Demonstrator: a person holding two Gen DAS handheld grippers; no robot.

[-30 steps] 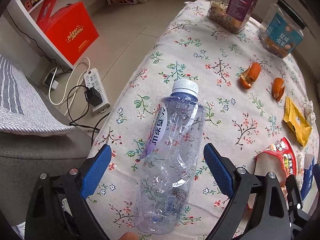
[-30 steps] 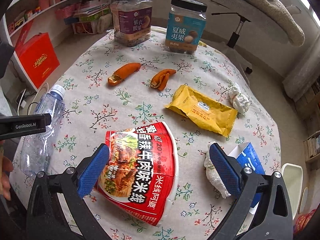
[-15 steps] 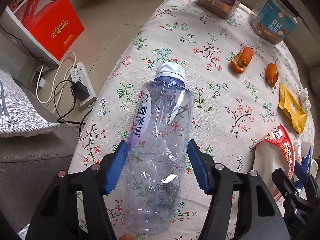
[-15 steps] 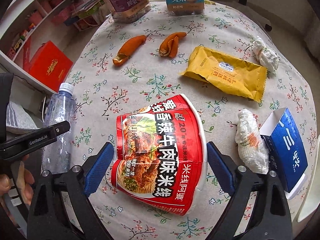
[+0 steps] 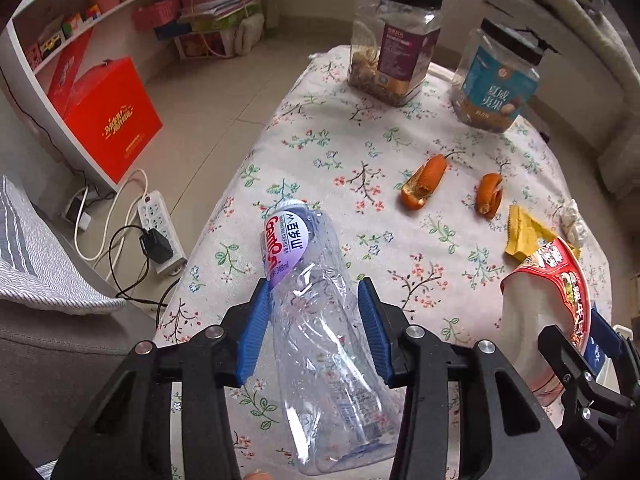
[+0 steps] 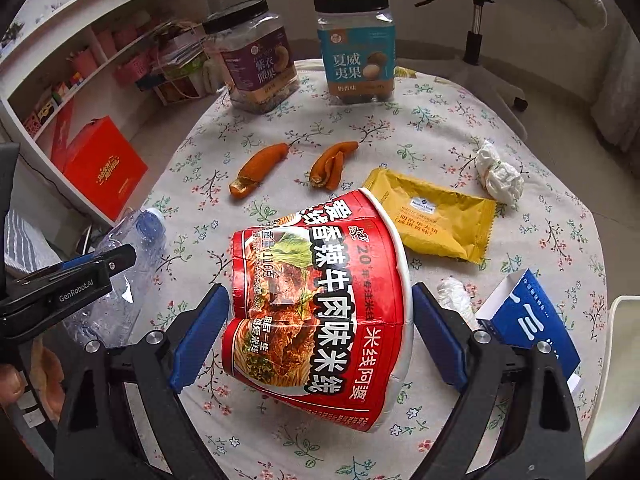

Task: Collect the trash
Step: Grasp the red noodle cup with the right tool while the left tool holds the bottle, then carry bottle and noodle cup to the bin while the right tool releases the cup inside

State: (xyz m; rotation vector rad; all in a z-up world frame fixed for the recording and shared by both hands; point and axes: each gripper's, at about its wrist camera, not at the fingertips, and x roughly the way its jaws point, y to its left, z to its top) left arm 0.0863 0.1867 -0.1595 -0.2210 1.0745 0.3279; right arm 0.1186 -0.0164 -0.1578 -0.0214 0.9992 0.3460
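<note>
Trash is thinning: my left gripper (image 5: 314,332) is closing on one bottle (image 5: 320,344), my right gripper (image 6: 316,336) is clasping one noodle cup (image 6: 320,312); two peels (image 6: 258,168), two jars (image 6: 354,48) are sitting far on the floral tablecloth (image 6: 440,128).

2 jars (image 6: 304,52) behind peels (image 6: 296,166) | wrapper (image 6: 436,220) right | bottle (image 6: 120,276) left

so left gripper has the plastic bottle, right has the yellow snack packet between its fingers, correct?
Not the packet. The right wrist view shows the right gripper around the red noodle cup; the yellow snack packet lies on the table beyond it. Left gripper is closing on the plastic bottle.
</note>
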